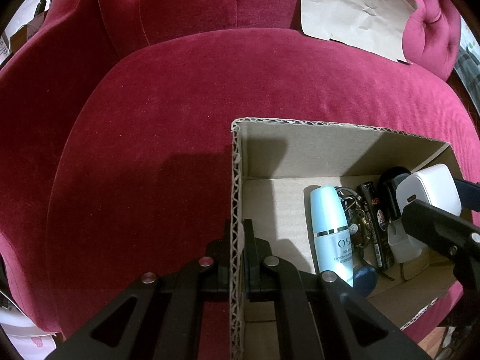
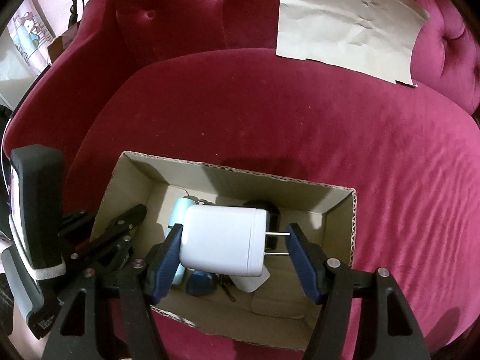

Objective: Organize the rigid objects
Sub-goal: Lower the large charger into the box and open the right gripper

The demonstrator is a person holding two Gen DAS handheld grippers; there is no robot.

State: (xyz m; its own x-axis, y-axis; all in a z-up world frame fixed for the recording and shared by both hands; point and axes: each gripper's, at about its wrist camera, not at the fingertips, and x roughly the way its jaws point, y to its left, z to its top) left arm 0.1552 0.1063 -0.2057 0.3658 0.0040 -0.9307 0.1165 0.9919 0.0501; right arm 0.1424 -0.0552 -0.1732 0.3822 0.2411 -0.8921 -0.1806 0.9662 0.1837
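Here, downward-tilted right gripper (image 2: 234, 250) grasping white charger (image 2: 223, 240); left gripper (image 1: 237, 240) clenched on box wall (image 1: 235, 198).

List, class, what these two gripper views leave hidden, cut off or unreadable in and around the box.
- Left wrist view: bottle label, cut off by the left gripper.
- Left wrist view: keys, wedged between bottle and black tube; number unclear.
- Right wrist view: box contents, mostly hidden behind the charger in the right gripper.
- Both views: paper, top edge cut off.
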